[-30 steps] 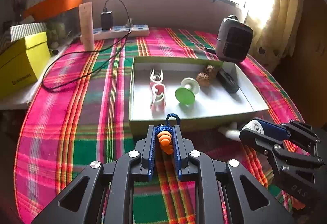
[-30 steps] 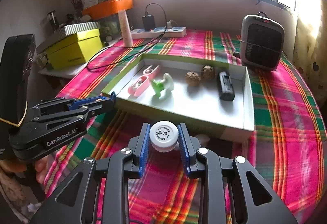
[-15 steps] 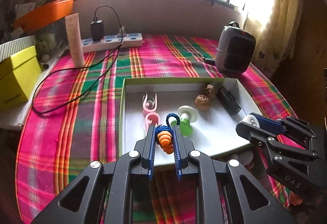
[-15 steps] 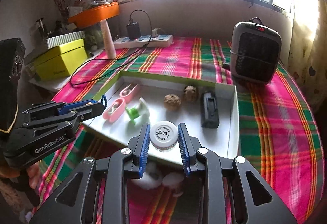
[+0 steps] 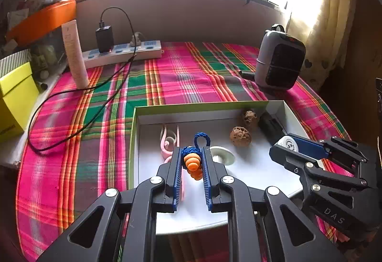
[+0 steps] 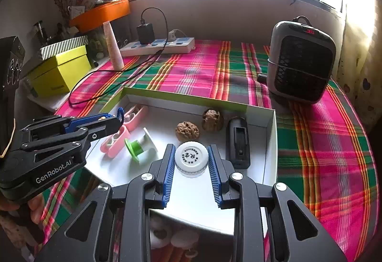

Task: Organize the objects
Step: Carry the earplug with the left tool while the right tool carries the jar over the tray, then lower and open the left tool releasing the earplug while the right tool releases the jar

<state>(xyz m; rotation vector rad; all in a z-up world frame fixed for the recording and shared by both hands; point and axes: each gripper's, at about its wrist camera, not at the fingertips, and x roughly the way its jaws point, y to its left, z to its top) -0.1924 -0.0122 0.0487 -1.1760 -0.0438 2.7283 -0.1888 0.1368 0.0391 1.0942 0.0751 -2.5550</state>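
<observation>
1. Both grippers have been carried from in front of the tray (image 5: 133, 142) to above its floor.
2. Orange earplugs (image 5: 193, 164) on a blue cord are pinched in the left gripper (image 5: 192, 161).
3. A white cap (image 6: 191, 158) is clamped in the right gripper (image 6: 191, 161), over the tray (image 6: 269, 142), beside a black clip (image 6: 237, 142).

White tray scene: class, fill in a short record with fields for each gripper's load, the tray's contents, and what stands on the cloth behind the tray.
left gripper: jaws shut on orange earplugs with blue cord
right gripper: jaws shut on white bottle cap
tray: white inside, green outside
tray contents: pink clips, green-and-white spool, two walnuts, black holder
behind tray: heater, power strip
cloth: plaid tablecloth
</observation>
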